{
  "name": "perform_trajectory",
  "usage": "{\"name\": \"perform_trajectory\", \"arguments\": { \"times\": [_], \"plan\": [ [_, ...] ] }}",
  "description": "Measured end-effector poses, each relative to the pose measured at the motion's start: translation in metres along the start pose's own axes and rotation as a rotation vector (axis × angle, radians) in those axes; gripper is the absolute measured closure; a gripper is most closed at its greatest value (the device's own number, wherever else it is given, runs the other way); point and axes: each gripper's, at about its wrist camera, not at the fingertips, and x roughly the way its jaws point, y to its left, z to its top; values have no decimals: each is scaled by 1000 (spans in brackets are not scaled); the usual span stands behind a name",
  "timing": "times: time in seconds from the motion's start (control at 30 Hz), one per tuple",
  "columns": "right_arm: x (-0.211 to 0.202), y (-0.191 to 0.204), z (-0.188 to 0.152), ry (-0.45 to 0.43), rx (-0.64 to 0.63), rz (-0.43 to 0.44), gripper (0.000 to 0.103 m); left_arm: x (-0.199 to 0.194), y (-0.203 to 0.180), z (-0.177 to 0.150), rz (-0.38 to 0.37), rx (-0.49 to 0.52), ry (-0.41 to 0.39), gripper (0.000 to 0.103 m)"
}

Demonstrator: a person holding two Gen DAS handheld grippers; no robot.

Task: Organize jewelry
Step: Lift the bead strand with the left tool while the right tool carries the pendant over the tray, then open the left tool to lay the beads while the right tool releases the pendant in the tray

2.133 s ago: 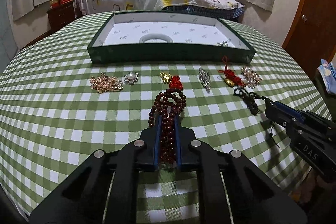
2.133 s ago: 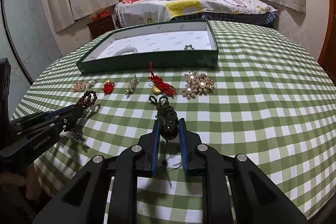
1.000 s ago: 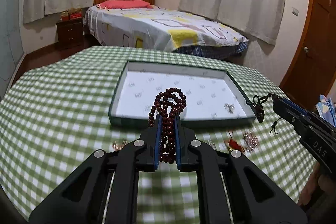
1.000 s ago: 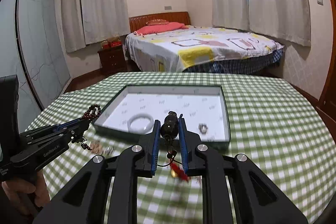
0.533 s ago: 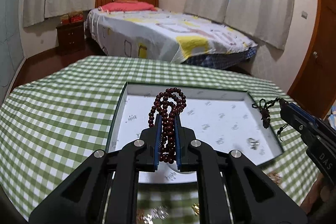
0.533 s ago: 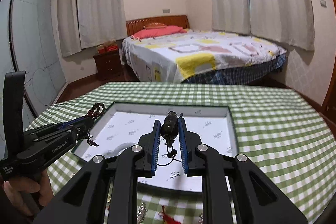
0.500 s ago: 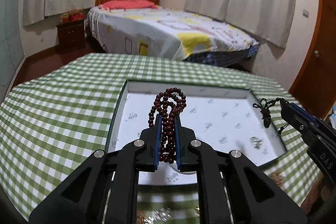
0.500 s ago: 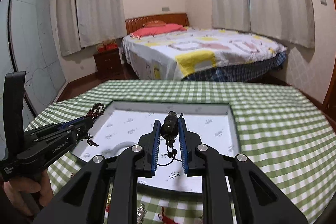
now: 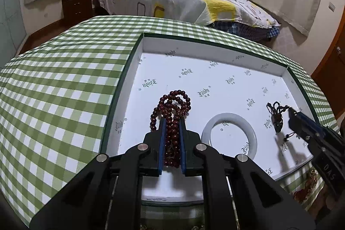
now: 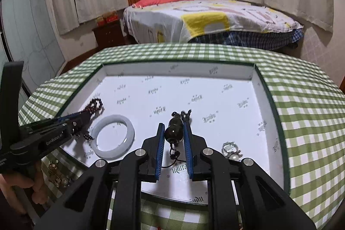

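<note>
A dark red bead bracelet (image 9: 172, 115) is clamped in my left gripper (image 9: 171, 122), which hangs over the left part of the green box (image 9: 120, 87) with its white printed floor. From the right wrist view the same bracelet (image 10: 96, 106) and the left gripper (image 10: 86, 115) show at the box's left side. My right gripper (image 10: 174, 125) is shut on a black pendant with cord (image 10: 174, 130), held over the box's middle. That pendant (image 9: 277, 116) dangles from the right gripper (image 9: 290, 110) at the right of the left wrist view.
Inside the box lie a white jade bangle (image 10: 112, 136) and a small silver piece (image 10: 230, 149). More jewelry (image 10: 57, 174) lies on the green checked tablecloth (image 10: 312, 122) in front of the box. A hand (image 10: 32, 186) grips the left tool. A bed stands behind the table.
Both grippers have moved forward and down with their pieces, from above the table's near side to low over the box floor. Neither grip has changed.
</note>
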Motion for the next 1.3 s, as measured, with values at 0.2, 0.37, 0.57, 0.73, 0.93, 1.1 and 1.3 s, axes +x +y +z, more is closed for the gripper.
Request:
{"name": "perform_trajectory", "arguments": {
  "times": [0.2,0.37,0.57,0.73,0.93,1.1,1.3],
  "plan": [
    [11,-2,-1,57,9,1,85,5,-2,1,-5,-1,13,88],
    [15,-5,-2,83,17,5,84,9,-11,3,-24,27,20,73],
    [15,-6,-3,88,25,9,73,12,-19,3,-35,41,21,63],
    [10,-6,-4,72,21,0,60,13,-23,3,-50,47,22,53],
    [1,-9,-4,49,30,0,60,11,-25,2,-58,36,18,46],
    [-9,-11,-2,28,37,-1,60,-1,-29,1,-58,44,-16,35],
    [-21,-11,-5,14,43,-1,60,-22,-34,5,-50,63,-67,28]
  ]
}}
